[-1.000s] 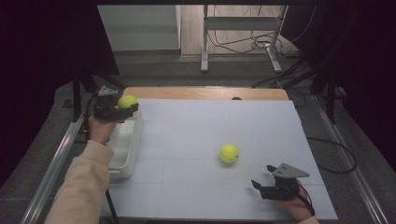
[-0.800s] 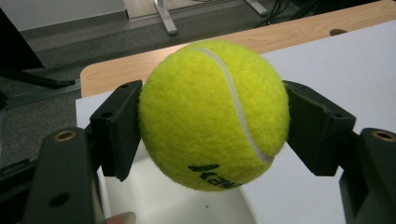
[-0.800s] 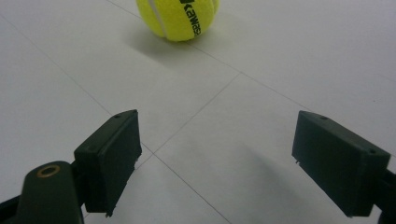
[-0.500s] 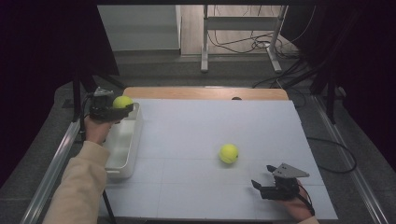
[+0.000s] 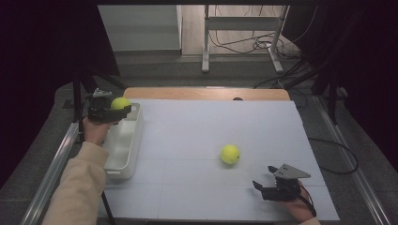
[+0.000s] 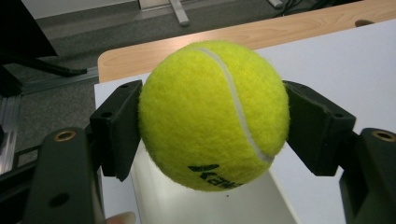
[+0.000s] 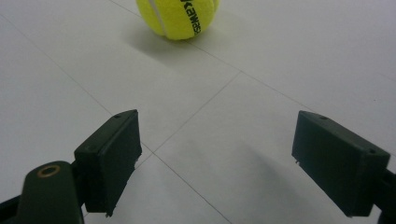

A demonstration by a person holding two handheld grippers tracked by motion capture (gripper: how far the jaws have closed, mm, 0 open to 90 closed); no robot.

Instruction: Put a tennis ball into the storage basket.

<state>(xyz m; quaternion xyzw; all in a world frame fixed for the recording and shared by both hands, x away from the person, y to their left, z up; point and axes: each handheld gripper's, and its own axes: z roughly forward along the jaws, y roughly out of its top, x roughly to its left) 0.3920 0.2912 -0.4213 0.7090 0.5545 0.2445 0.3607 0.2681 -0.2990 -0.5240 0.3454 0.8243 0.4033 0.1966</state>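
Note:
My left gripper (image 5: 126, 108) is shut on a yellow tennis ball (image 5: 120, 103) and holds it above the far end of a white bin (image 5: 133, 140) at the table's left edge. In the left gripper view the ball (image 6: 212, 114) sits pinched between both black pads (image 6: 119, 126), with the bin's white rim (image 6: 205, 205) just below. A second yellow tennis ball (image 5: 230, 153) lies on the white table right of centre. My right gripper (image 5: 263, 186) rests near the front right, open, with nothing between its pads (image 7: 109, 156); that ball (image 7: 180, 16) lies ahead of it.
The white tabletop (image 5: 197, 140) has a wooden strip (image 5: 206, 93) along its far edge. A metal rail (image 5: 51, 168) runs along the left side beside the bin. Cables and a metal stand's legs (image 5: 244, 42) are on the floor beyond the table.
My left gripper has carried its ball a little to the left, to above the bin's far end. The right gripper and the loose ball have stayed put.

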